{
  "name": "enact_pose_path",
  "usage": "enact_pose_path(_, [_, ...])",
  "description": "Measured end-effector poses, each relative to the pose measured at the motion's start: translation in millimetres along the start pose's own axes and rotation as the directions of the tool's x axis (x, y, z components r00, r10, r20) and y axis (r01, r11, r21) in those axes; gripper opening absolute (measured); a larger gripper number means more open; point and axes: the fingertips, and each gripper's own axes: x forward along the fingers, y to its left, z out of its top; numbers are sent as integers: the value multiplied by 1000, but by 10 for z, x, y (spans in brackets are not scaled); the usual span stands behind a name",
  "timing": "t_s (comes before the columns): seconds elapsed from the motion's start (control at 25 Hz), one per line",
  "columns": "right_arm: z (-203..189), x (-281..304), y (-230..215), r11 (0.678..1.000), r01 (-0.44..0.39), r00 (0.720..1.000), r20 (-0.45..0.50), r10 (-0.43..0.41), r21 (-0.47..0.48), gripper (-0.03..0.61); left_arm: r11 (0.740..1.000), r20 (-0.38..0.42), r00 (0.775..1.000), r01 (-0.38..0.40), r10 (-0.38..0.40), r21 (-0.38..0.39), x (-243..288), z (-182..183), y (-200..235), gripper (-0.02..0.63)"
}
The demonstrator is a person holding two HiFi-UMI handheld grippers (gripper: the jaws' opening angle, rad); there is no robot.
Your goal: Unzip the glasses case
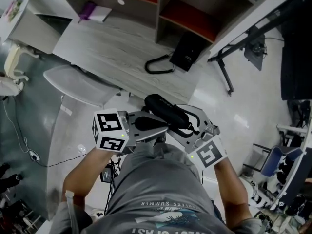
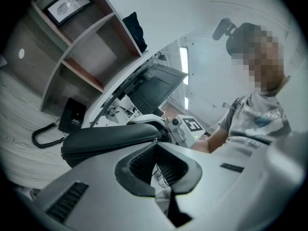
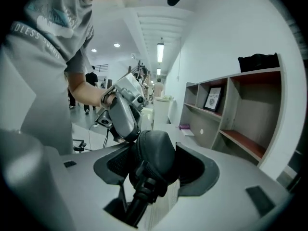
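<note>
The fingers (image 3: 113, 166) of the right gripper (image 3: 155, 154) are clamped on one rounded end of the glasses case (image 3: 156, 146), with a ribbed dark pad on each side. Only this gripper's view gives us the black strap hanging down off that end. Over on the left gripper (image 2: 155, 143), the pads (image 2: 140, 163) are pressed together at their tips, right up against the case's zip seam. We can't tell whether they pinch the pull.

From the head view we get the whole picture: the case is held in the air just in front of the grey shirt (image 1: 161, 189), between the two grippers. It's a smooth matte-black oblong with rounded ends, and its long axis slants from far-left to near-right.

Further out we see the grey wood-grain desk (image 1: 112, 48) and a black telephone (image 1: 186, 50) with a coiled cord. Behind them is the open shelf unit (image 1: 165, 9) with red-brown boards. The framed picture (image 3: 212, 98) on it shows in the gripper views only.
</note>
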Motion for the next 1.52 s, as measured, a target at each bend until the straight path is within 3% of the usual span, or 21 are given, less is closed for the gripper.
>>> enact_pose_path(0.32, [-348,393,-125,994,-19,997,-79,10,-104,273,1000,-109,994,-9,7,-22,106,-213,397,-2])
enact_pose_path(0.6, [-807,828,-430,993,-8,990,-141,-9,-117,272,995,-170,981,-96,92,-20,177,-324,1037,-2])
enact_pose_path(0.8, [-1252,1154,-517,981,-16,977,-211,-25,-194,273,984,-224,959,-179,174,-2,178,-570,1506,0])
enact_pose_path(0.96, [-1500,1350,-568,961,-36,965,-260,-39,-276,273,978,-222,956,-204,190,-41,167,-717,1792,0])
enact_pose_path(1.2, [-1847,1606,-741,896,-65,949,-305,-80,-440,273,960,-206,950,-261,237,-98,153,-842,2247,0])
enact_pose_path(1.52, [-2110,1730,-708,750,-156,949,-308,-67,-643,288,961,-259,940,-256,222,-105,197,-1075,2475,2])
